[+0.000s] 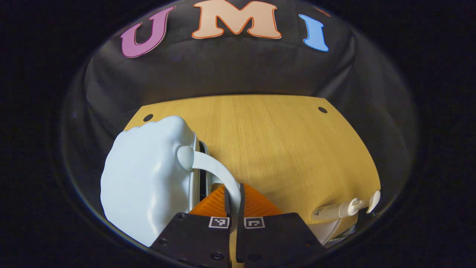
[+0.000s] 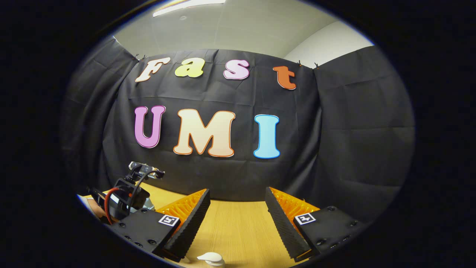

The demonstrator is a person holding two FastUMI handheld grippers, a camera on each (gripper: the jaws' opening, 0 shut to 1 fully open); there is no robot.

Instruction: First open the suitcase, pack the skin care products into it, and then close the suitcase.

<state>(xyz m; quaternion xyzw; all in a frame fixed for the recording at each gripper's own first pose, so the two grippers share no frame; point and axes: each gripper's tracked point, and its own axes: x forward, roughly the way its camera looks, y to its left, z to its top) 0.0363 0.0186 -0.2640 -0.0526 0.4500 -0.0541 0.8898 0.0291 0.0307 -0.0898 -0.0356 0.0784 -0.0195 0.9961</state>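
I see the left tool (image 1: 233,199) clamped on the handle (image 1: 214,167) of the suitcase (image 1: 148,178), both fingers pressing a smooth, curved strap that springs from a round boss. The suitcase is a pale blue hard shell, glossy and softly ribbed, standing at the desk's left side; a dark seam runs between its halves, and I cannot tell whether it is parted. Its lower end is cut off by the view's edge. At the right, a white pump bottle (image 1: 344,209) lies on its side, partly cut off, with a white object under it that I cannot identify. The desk (image 1: 282,149) is yellow wood grain with two dark holes. In the right gripper view, the right tool (image 2: 237,219) stands wide apart, ribbed pads bare, above a white pump head (image 2: 211,258). The other tool (image 2: 128,193) shows far left. Black cloth walls the booth.
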